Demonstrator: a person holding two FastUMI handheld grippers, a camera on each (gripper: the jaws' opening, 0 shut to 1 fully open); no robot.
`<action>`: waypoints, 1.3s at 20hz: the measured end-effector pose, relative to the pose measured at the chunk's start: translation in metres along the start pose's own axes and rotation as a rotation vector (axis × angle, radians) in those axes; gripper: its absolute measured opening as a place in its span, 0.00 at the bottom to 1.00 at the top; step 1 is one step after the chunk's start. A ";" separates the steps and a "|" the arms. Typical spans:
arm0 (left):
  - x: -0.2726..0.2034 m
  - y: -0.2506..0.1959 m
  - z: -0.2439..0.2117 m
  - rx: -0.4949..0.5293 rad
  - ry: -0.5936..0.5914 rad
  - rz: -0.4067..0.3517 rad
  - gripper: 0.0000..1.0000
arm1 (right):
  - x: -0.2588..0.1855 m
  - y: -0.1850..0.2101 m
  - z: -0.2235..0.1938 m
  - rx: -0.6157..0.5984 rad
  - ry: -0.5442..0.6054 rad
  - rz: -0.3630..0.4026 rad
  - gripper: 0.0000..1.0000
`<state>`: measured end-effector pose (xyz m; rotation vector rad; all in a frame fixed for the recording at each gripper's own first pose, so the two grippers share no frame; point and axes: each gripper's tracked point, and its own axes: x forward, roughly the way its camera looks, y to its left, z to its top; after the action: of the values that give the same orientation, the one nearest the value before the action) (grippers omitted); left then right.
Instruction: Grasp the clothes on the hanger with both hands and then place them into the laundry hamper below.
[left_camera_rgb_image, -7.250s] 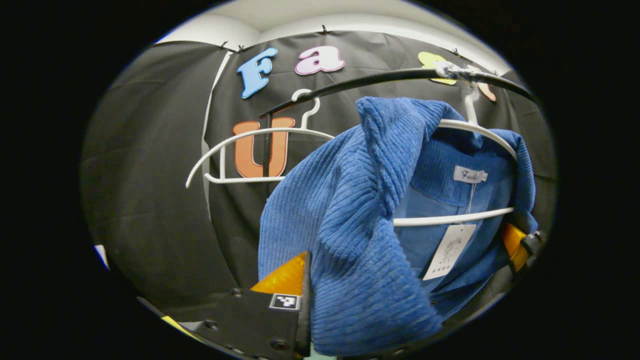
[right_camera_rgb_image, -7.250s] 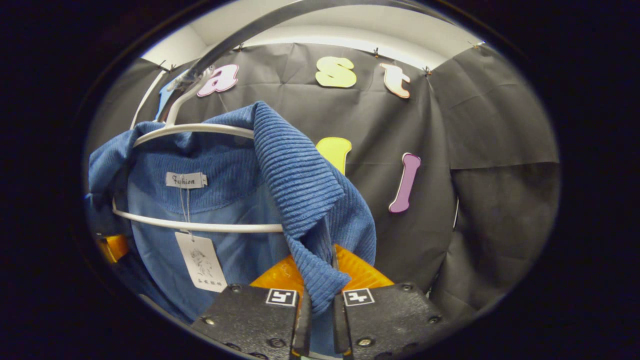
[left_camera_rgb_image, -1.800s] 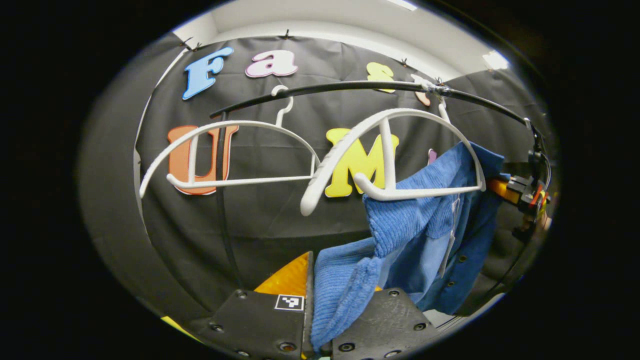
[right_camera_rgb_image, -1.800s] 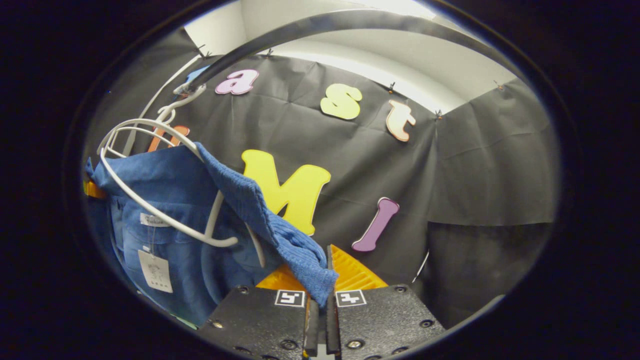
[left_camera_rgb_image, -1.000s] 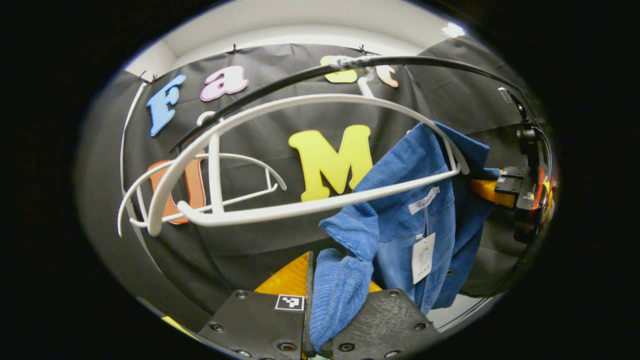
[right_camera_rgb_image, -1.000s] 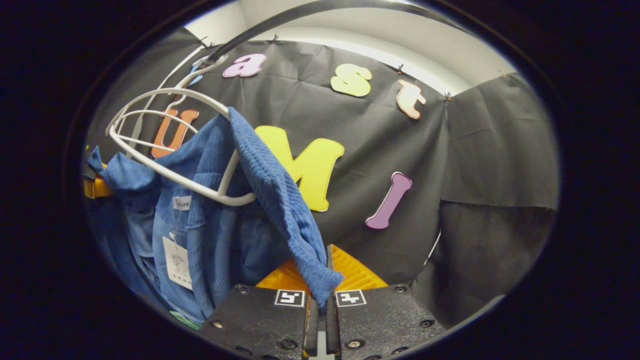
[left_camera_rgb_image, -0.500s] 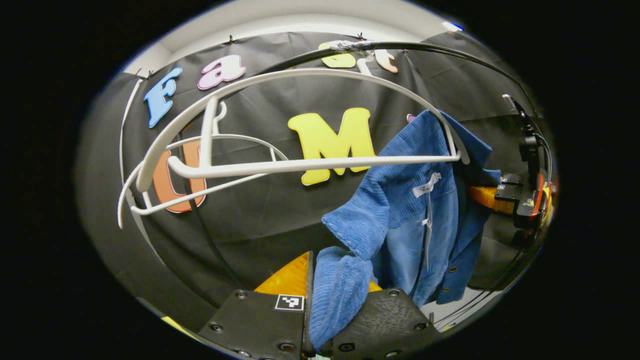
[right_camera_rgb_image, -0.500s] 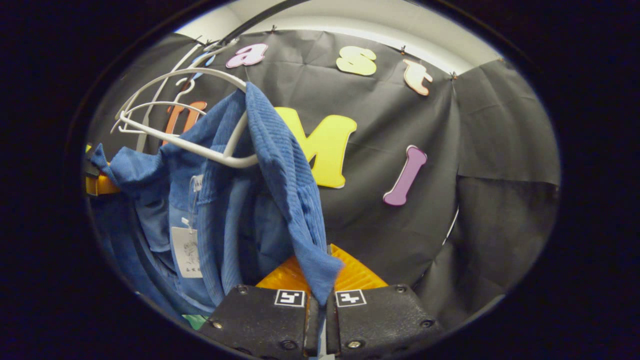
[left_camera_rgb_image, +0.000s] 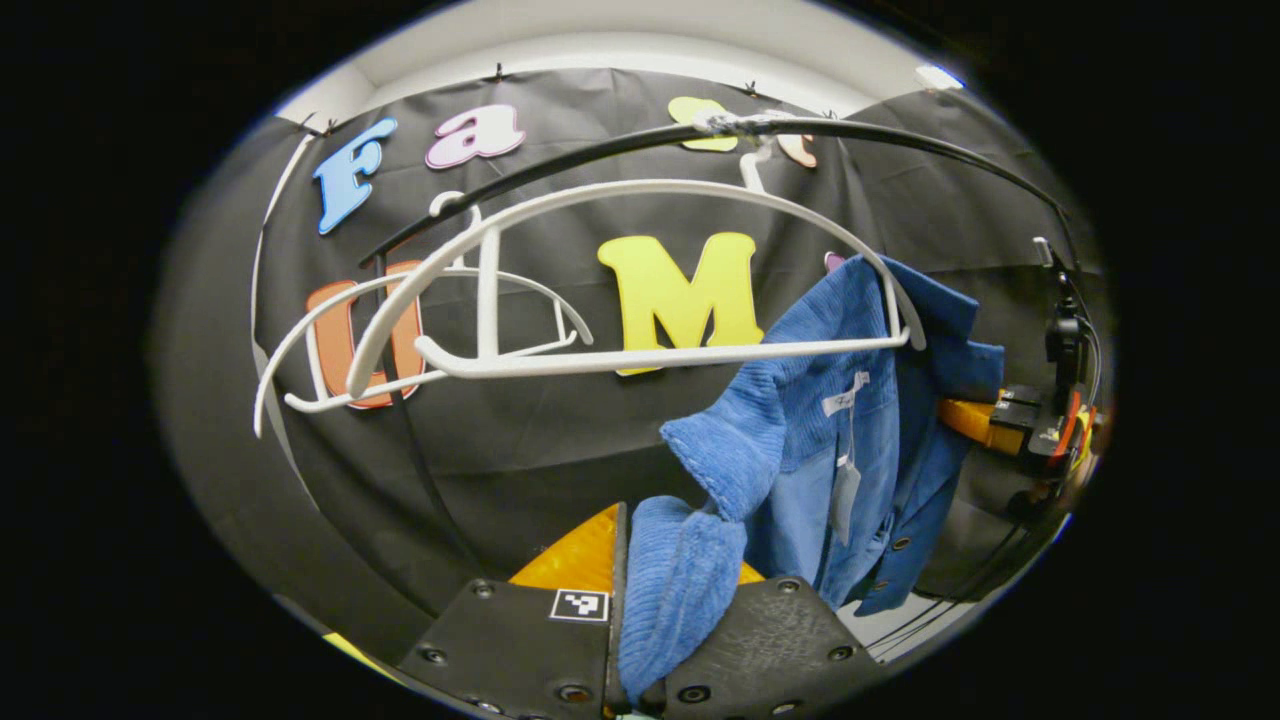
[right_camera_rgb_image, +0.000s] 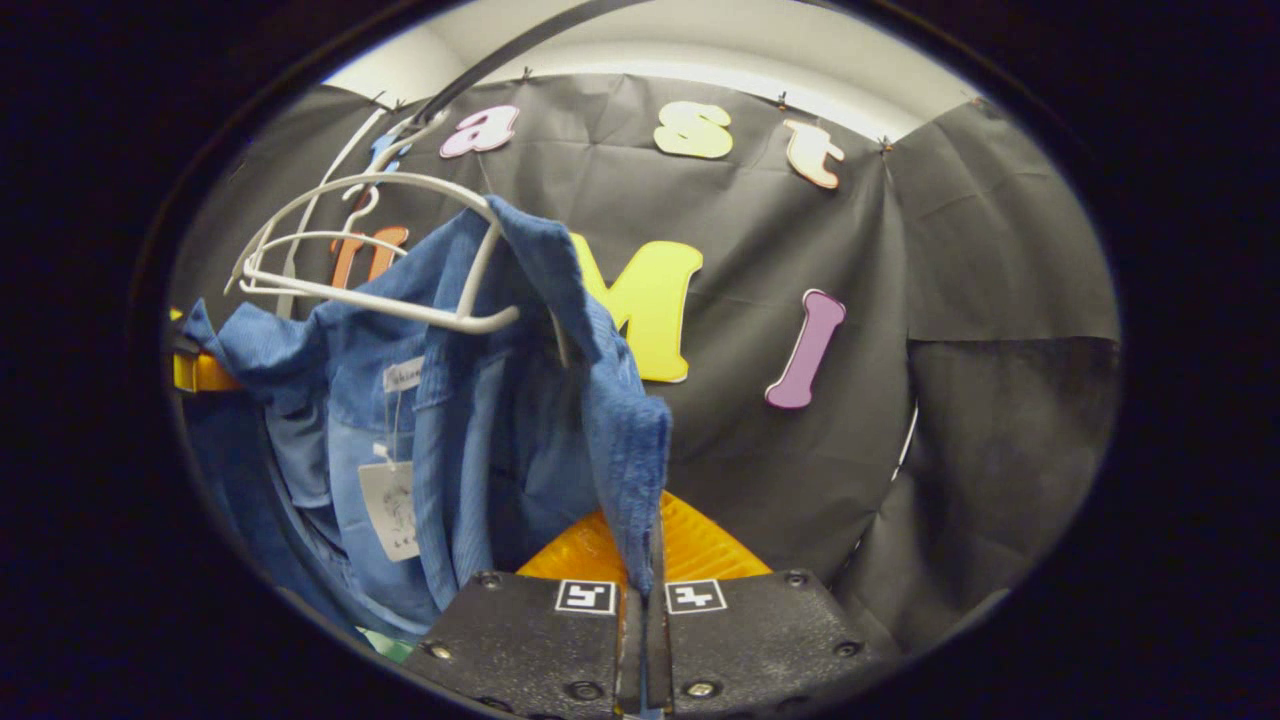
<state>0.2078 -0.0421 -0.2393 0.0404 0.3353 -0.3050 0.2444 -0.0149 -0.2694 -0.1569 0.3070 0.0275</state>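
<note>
- Left gripper (left_camera_rgb_image: 660, 590): jaws clamped on a thick fold of the blue ribbed shirt (left_camera_rgb_image: 800, 440), which bulges up between the two fingers at the bottom of the left gripper view.
- Right gripper (right_camera_rgb_image: 640, 590): jaws pressed together on a thin edge of the same shirt (right_camera_rgb_image: 470, 420); the cloth runs up from the fingers toward the hanger.
- The right gripper also appears at the far right edge of the left gripper view (left_camera_rgb_image: 1030, 430), just beside the shirt's far side.
- The shirt hangs between the two grippers. One shoulder is draped over the right end of the white hanger (left_camera_rgb_image: 620, 270); the rest of that hanger is bare.
- In the right gripper view the hanger (right_camera_rgb_image: 370, 260) sits tilted, with the shirt's collar area caught over its near end.
- A paper tag (right_camera_rgb_image: 392, 510) dangles on a string inside the open front of the shirt, below a small sewn label (right_camera_rgb_image: 403, 375).
- The hanger hooks over a dark rail (left_camera_rgb_image: 720, 135) running across the top of the left gripper view.
- A second white hanger (left_camera_rgb_image: 330, 350), bare, hangs on the same rail behind and to the left of the first.
</note>
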 end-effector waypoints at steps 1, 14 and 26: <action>-0.001 0.002 0.002 0.000 -0.003 0.003 0.10 | 0.003 -0.006 0.003 0.033 -0.002 -0.008 0.05; 0.008 0.003 -0.010 0.029 0.040 0.013 0.10 | 0.044 -0.027 -0.010 0.159 0.072 -0.133 0.04; -0.017 -0.013 -0.031 -0.042 0.074 -0.005 0.10 | -0.014 0.069 -0.034 0.184 0.146 0.095 0.04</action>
<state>0.1787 -0.0468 -0.2629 0.0095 0.4155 -0.3021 0.2175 0.0479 -0.3076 0.0388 0.4602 0.0817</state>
